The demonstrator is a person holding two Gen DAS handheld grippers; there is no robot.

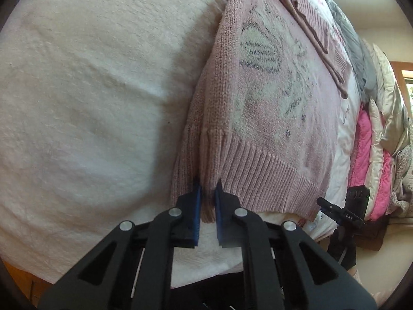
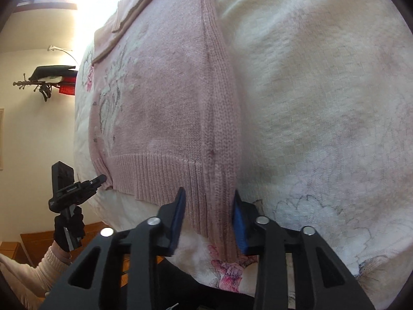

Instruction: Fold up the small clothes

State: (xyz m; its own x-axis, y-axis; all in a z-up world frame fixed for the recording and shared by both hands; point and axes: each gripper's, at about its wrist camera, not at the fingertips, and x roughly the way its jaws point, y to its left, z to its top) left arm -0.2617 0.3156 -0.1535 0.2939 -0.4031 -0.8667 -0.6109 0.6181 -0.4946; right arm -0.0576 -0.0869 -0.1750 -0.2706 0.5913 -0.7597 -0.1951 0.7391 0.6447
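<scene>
Left gripper [image 1: 207, 190]: matte black plastic linkage, four arms with triangular cut-outs, four round silver pivot pins across the top. Fingers [image 1: 197, 206] faced with blue ribbed pads; thin silver rods show between the arms below. Right gripper [image 2: 208, 201]: same build, black arms, silver pins, blue pads [image 2: 238, 222] on the inner faces. From the right wrist view the left unit is seen side-on: black block body, small white lettering too small to read, slim black handle. Person's hand [image 2: 69, 228] on that handle wears a black glove; cream ribbed-cuff sleeve [image 2: 53, 263] below it.
</scene>
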